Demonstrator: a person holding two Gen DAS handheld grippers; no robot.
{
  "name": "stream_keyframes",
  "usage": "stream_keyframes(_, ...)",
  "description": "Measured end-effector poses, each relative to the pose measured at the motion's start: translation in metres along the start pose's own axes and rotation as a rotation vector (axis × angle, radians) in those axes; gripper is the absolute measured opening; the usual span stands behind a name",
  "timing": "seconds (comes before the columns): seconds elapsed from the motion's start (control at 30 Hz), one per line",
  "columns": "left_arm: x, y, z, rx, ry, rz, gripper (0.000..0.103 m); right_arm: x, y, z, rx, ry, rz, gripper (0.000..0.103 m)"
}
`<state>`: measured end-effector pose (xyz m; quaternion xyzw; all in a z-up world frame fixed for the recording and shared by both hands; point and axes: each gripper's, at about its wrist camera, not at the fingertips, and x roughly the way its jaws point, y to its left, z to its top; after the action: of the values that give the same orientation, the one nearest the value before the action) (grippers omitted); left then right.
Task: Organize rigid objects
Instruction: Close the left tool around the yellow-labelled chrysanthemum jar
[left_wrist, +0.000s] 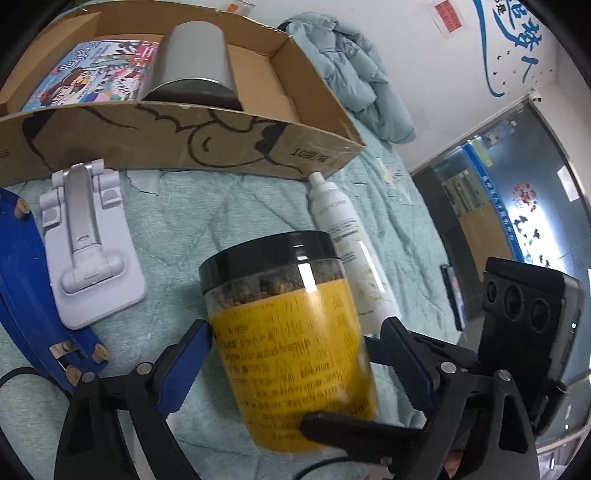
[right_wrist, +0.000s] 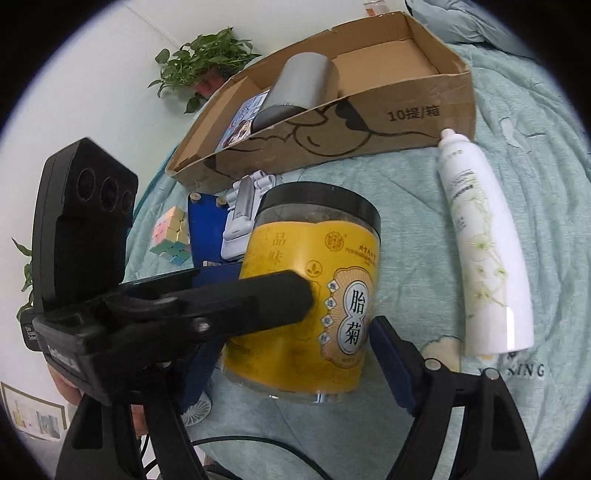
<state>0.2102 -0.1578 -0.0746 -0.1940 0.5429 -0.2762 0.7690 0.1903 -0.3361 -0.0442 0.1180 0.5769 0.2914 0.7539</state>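
On the green quilted bed (right_wrist: 424, 258), just in front of the cardboard box (right_wrist: 369, 125), the yellow-labelled chrysanthemum tea jar (right_wrist: 314, 295) stands upright, black lid up, its long axis vertical. It sits between the blue pads of both tongs: the left tongs (left_wrist: 291, 354) straddle it with a sliver of gap on each side, released; the right tongs (right_wrist: 295, 354) likewise bracket it unclenched. Both hands seem equally near, the box straight beyond.
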Motion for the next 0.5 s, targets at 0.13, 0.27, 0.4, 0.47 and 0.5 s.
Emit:
stream_keyframes(0.13,0.008,0.007,-0.001,-0.025,0.014,0.012,0.088,0.01,0.003,-0.002,0.0,0.01,0.009,0.085)
stream_keyframes(0.27,0.005,0.013,-0.001,-0.037,0.001,0.0,0.087,0.012,0.012,-0.002,-0.029,-0.004,-0.029,0.085)
stream_keyframes(0.4,-0.004,0.008,-0.004,-0.004,-0.032,0.015,0.085,0.01,0.017,-0.003,-0.04,-0.016,-0.047,0.085)
stream_keyframes(0.47,-0.012,0.005,-0.004,0.002,-0.062,0.018,0.085,0.007,0.02,-0.002,-0.039,-0.033,-0.048,0.085)
stream_keyframes(0.5,-0.018,0.004,-0.004,0.003,-0.083,0.016,0.084,0.006,0.023,0.0,-0.043,-0.044,-0.052,0.085)
